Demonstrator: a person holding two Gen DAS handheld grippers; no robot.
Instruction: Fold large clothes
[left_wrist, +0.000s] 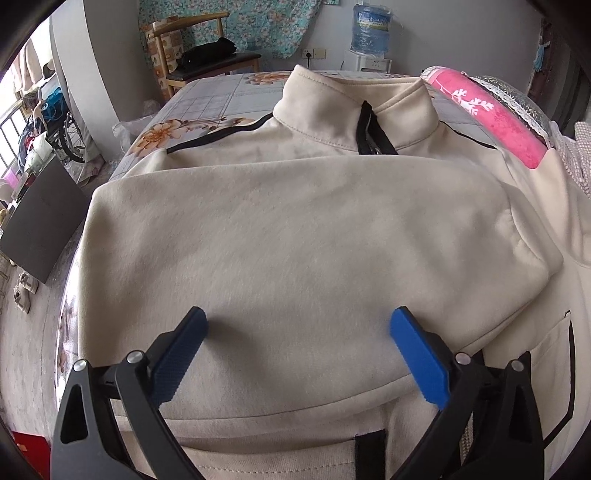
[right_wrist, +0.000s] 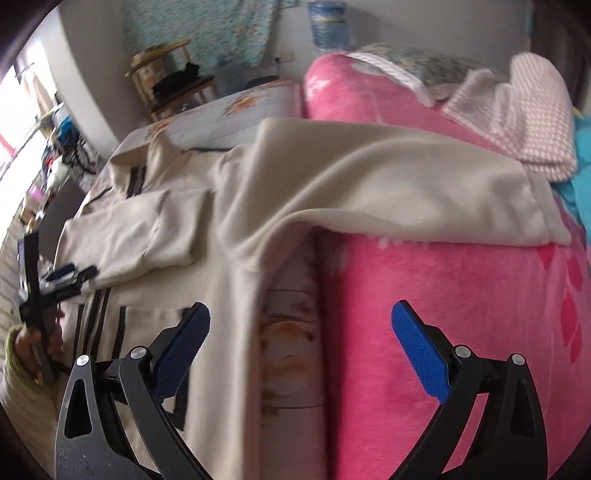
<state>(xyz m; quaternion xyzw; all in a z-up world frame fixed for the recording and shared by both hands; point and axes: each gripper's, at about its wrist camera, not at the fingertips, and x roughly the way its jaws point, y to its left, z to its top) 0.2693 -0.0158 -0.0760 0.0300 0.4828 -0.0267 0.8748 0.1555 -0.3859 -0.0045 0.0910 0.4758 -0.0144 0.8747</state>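
A cream zip-up jacket (left_wrist: 295, 229) with black trim lies on the bed, collar (left_wrist: 354, 107) at the far end. One sleeve is folded across its chest. My left gripper (left_wrist: 298, 325) hovers open just above that folded sleeve, nothing between its blue fingers (left_wrist: 417, 354). In the right wrist view the jacket (right_wrist: 192, 229) lies to the left, and its other sleeve (right_wrist: 388, 184) drapes over a pink blanket (right_wrist: 461, 314). My right gripper (right_wrist: 301, 321) is open and empty above the jacket's side edge and the blanket. The left gripper (right_wrist: 64, 282), in a hand, shows at the far left.
The bed has a floral sheet (left_wrist: 207, 107). A rolled pink blanket (left_wrist: 491, 114) lies along the jacket's right side, with a pink-white checked cloth (right_wrist: 532, 125) on it. A wooden chair (left_wrist: 207, 55) and a water dispenser (left_wrist: 369, 37) stand beyond the bed. A dark board (left_wrist: 40, 225) leans left.
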